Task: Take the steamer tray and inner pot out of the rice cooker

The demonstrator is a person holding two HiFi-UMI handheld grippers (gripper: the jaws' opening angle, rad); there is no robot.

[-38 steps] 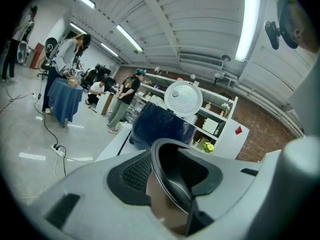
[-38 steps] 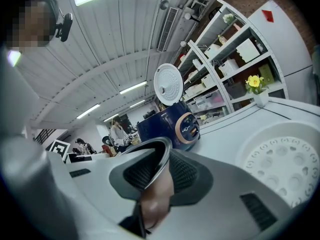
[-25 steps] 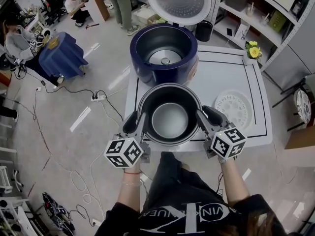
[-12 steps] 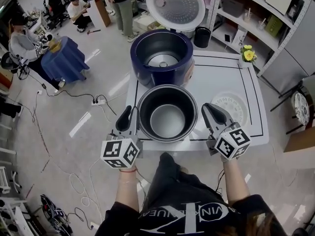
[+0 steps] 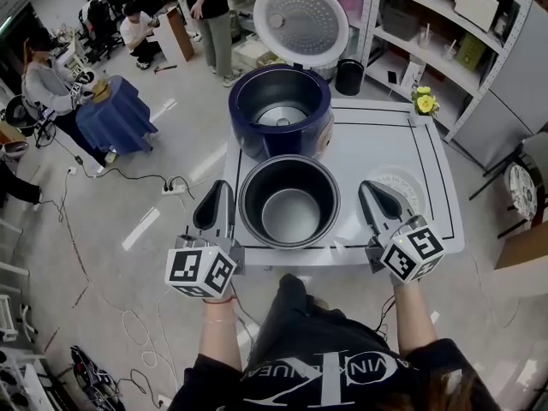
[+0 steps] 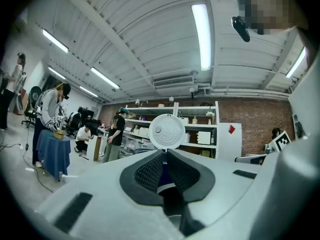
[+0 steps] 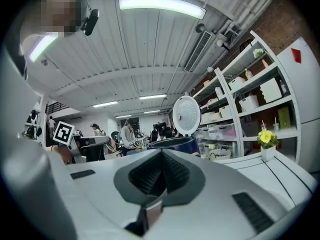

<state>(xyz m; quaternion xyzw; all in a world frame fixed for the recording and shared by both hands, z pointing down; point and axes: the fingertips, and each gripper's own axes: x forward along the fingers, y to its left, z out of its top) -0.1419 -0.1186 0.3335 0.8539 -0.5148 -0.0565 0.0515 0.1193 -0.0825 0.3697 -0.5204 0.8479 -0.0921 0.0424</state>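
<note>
Left gripper (image 5: 219, 187): I saw its jaws had just been closing; they were pressed together on nothing, left of the pot.
Right gripper (image 5: 370, 187): the same, jaws together and empty, right of the pot.
Inner pot (image 5: 291, 217): stood on the bench (image 5: 377, 135), before the open rice cooker (image 5: 248, 139).
Steamer tray (image 5: 417, 191): lay flat beside my right gripper.

Long ceiling tubes (image 6: 202, 36) are lighting the room brightly and evenly, and one strip light (image 7: 161, 3) is glaring nearly white in the right gripper view. In the head view the white table (image 5: 385, 144) is gleaming pale and shadows are falling soft and faint. Both gripper views are bulging like a fisheye and darkening to black at the corners. The foreground nearest each lens is blurring, and the head view's edges are curving.
</note>
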